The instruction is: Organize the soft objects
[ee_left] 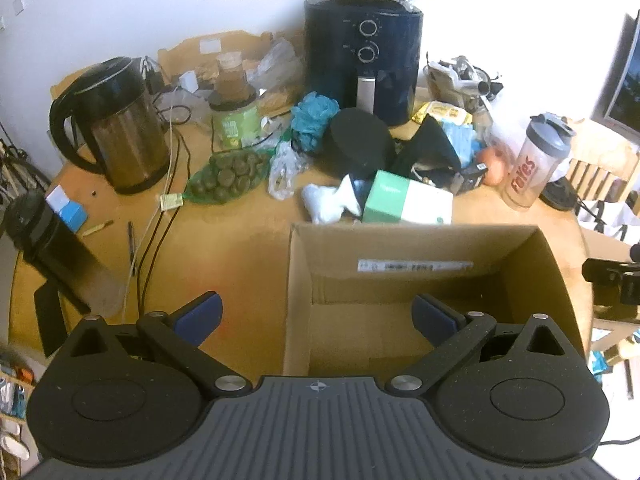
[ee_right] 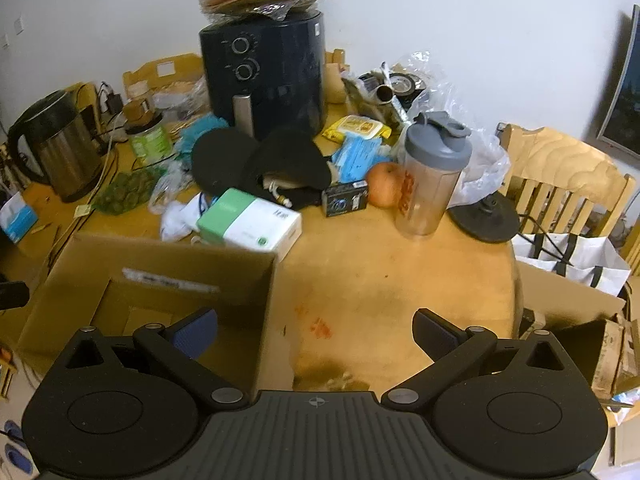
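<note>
An open cardboard box [ee_left: 532,272] [ee_right: 80,264] stands on the round wooden table, with nothing seen inside. Behind it lie soft things: a blue bath pouf [ee_left: 314,118] [ee_right: 200,128], a black cap [ee_left: 362,142] [ee_right: 288,160], a crumpled white cloth [ee_left: 324,202] [ee_right: 178,216] and a blue pack [ee_left: 460,138] [ee_right: 358,156]. My left gripper [ee_left: 318,318] hangs open over the box's near left corner, holding nothing. My right gripper [ee_right: 316,330] is open over bare table to the right of the box.
A black air fryer [ee_left: 362,60] [ee_right: 264,72], a steel kettle [ee_left: 120,128] [ee_right: 56,148], a green-and-white carton [ee_left: 408,200] [ee_right: 250,222], a shaker bottle [ee_left: 536,160] [ee_right: 430,176], an orange [ee_right: 384,190] and a net of green balls [ee_left: 230,174] crowd the far half. A wooden chair [ee_right: 560,184] stands at the right.
</note>
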The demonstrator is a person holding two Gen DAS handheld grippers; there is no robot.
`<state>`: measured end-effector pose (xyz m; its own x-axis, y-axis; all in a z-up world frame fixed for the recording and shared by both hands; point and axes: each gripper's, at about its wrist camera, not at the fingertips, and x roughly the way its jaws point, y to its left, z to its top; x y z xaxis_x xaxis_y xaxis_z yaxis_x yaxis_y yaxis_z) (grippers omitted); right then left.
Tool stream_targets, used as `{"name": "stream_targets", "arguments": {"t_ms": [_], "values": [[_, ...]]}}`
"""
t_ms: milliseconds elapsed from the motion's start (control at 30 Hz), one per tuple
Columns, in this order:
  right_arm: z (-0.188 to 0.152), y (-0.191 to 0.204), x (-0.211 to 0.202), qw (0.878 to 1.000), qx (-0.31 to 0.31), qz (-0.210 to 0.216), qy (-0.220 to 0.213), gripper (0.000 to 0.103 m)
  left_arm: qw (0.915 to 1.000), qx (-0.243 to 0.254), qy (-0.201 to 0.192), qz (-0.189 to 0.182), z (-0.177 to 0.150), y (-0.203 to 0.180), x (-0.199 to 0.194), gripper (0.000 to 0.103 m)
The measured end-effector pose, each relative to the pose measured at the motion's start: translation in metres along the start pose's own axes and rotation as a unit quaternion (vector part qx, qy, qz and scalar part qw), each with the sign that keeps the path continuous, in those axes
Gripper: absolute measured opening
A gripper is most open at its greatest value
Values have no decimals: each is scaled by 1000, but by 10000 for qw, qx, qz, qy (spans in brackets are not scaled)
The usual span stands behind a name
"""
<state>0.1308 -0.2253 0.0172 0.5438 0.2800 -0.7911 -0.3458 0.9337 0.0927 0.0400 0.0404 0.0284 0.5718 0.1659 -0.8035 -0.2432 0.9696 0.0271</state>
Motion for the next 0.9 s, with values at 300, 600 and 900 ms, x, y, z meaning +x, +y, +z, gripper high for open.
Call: {"name": "stream_targets", "arguments": {"t_ms": [300,600,900], "values": [[27,-9,28,9994,178,262,156,103,9986,373,-377,-30,25,1,15,103],[59,-13,58,9988,-261,410,91,103,9973,539,-252,-437,45,11,41,103],[91,-16,101,9965,-335,690,319,103,9936,750,-239,-807,60,15,56,103]]}}
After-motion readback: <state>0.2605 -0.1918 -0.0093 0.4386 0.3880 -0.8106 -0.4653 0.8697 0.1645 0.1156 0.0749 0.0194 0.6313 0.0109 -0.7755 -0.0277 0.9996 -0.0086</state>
